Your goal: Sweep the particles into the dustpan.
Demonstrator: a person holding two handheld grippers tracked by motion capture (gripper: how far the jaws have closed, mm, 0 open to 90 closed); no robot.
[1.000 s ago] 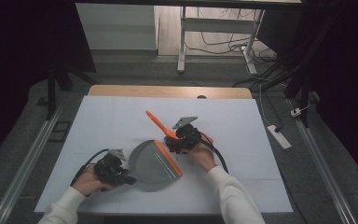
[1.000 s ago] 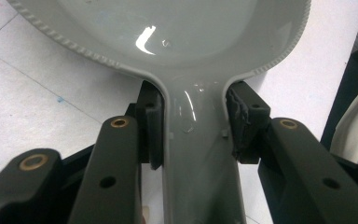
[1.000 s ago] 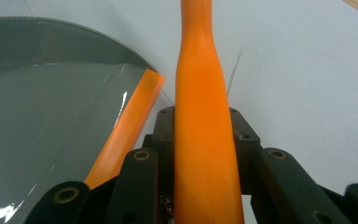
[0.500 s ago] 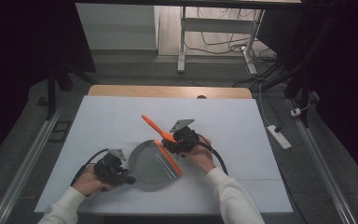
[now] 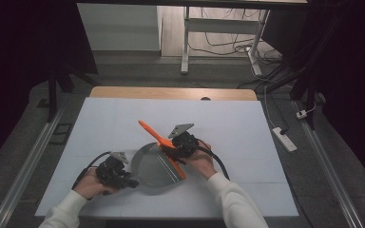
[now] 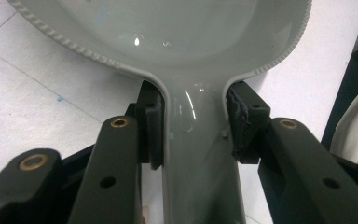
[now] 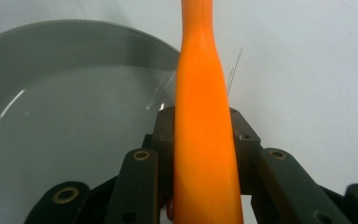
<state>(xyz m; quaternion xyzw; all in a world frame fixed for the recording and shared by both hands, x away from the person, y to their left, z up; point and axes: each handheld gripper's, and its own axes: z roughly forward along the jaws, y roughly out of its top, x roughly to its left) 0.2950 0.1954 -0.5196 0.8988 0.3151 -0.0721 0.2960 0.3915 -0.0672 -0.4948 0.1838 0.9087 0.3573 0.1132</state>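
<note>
A grey round dustpan (image 5: 148,167) lies on the white table near the front edge. My left gripper (image 5: 131,181) is shut on the pan's grey handle (image 6: 196,158), one pad pressing on each side of it. My right gripper (image 5: 172,145), at the pan's far right rim, is shut on an orange tool handle (image 5: 150,131) that points away to the upper left. In the right gripper view the orange handle (image 7: 202,107) runs up between the pads, with the pan's bowl (image 7: 65,135) at the left. An orange strip (image 5: 175,166) lies along the pan's right edge.
The white table cover (image 5: 247,142) spreads wide on all sides of the pan. A wooden table edge (image 5: 171,93) shows at the back. Beyond it stand a metal frame and cables on the floor, and a power strip (image 5: 283,138) lies at the right.
The orange handle's far tip has swung left and a little nearer, and the right gripper shifted slightly left with it. The left gripper and the pan have stayed put.
</note>
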